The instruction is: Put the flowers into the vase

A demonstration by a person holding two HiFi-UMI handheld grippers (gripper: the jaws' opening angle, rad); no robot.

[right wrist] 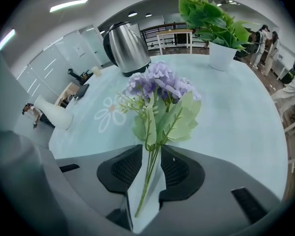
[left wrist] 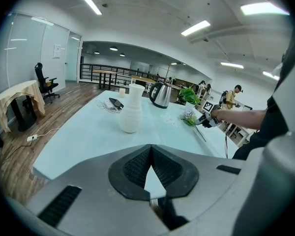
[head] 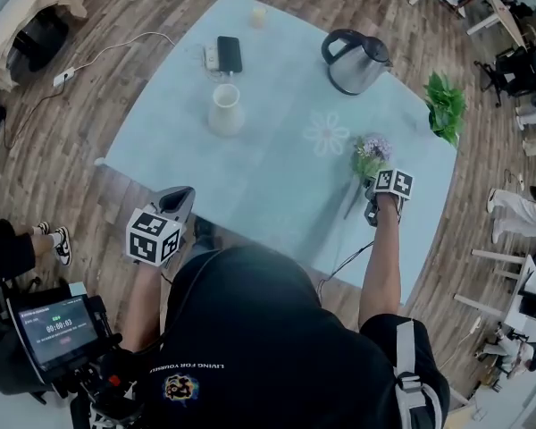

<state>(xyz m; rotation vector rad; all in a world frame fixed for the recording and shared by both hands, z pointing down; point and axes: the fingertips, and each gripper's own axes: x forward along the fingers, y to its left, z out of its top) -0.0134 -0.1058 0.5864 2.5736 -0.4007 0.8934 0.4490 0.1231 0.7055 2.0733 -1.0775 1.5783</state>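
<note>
A bunch of purple flowers with green leaves lies on the pale blue table at its right side, its stems pointing toward me. My right gripper is over the stems, tilted steeply down. In the right gripper view the stems run between the pads of the right gripper. A thin gap shows beside them, so the jaws stand open around them. The white ribbed vase stands upright toward the table's far left, empty. My left gripper hovers at the near table edge, shut on nothing.
A steel kettle stands at the back right and a potted green plant at the right edge. A black phone with a charger and a small cup lie behind the vase. A flower print marks the table.
</note>
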